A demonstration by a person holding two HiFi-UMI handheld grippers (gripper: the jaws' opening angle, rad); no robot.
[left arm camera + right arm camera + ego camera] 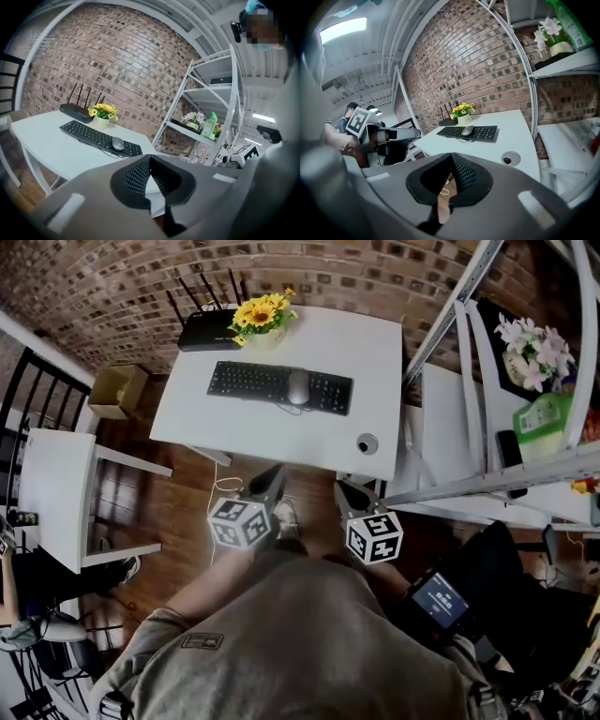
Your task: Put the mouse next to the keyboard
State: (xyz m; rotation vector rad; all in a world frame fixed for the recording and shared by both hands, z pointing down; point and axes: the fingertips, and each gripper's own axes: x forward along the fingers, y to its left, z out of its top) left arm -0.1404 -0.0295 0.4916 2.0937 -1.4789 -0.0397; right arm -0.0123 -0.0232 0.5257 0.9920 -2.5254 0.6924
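A grey mouse lies on top of the black keyboard, right of the keyboard's middle, on the white table. The left gripper view shows the mouse on the keyboard well ahead, and the right gripper view shows the mouse and keyboard too. My left gripper and right gripper hang side by side in front of the table's near edge, off the table. The left gripper is shut and holds nothing. The right gripper also has its tips together with nothing held.
A pot of yellow flowers and a black router stand behind the keyboard. A round cable hole sits near the table's front right corner. A white metal shelf rack stands to the right, a white chair to the left.
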